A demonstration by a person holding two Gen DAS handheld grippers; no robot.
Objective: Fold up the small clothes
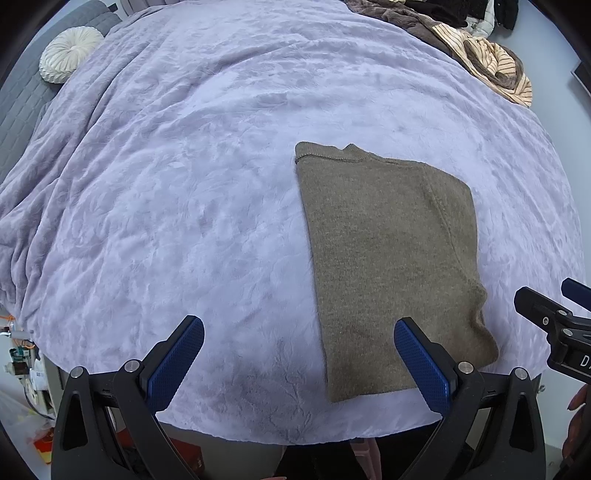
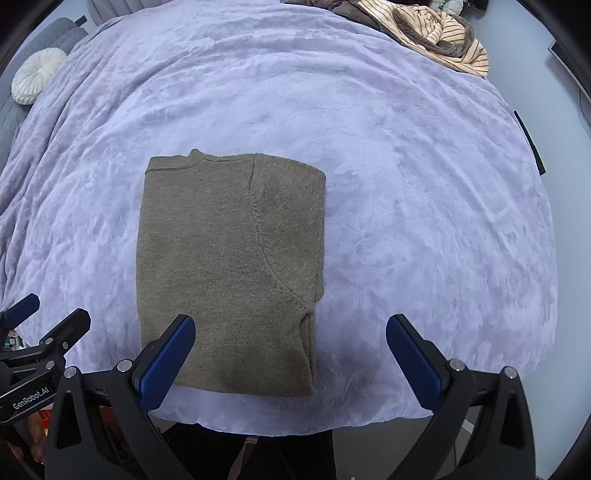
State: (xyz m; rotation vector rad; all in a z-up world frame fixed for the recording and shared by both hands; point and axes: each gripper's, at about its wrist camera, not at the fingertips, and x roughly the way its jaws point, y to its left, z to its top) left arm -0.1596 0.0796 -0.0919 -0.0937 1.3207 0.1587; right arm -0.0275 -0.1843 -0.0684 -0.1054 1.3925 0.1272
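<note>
An olive-brown knit garment point(image 1: 388, 254) point(image 2: 229, 266) lies folded into a tall rectangle on the lavender blanket, its sleeve seam showing on the right side. My left gripper point(image 1: 297, 334) hovers open above the bed's front edge, its right finger over the garment's lower left corner. My right gripper point(image 2: 290, 332) is also open, its left finger over the garment's lower edge and its right finger over bare blanket. Neither holds anything. Each gripper appears at the edge of the other's view: the right gripper point(image 1: 550, 306) and the left gripper point(image 2: 44, 317).
The lavender blanket point(image 1: 184, 184) point(image 2: 424, 221) covers the whole bed. A striped beige and brown pile of clothes point(image 1: 491, 62) point(image 2: 439, 33) sits at the far right corner. A round white cushion point(image 1: 70, 53) point(image 2: 35, 74) lies far left. Floor clutter point(image 1: 26, 369) shows below the bed's left edge.
</note>
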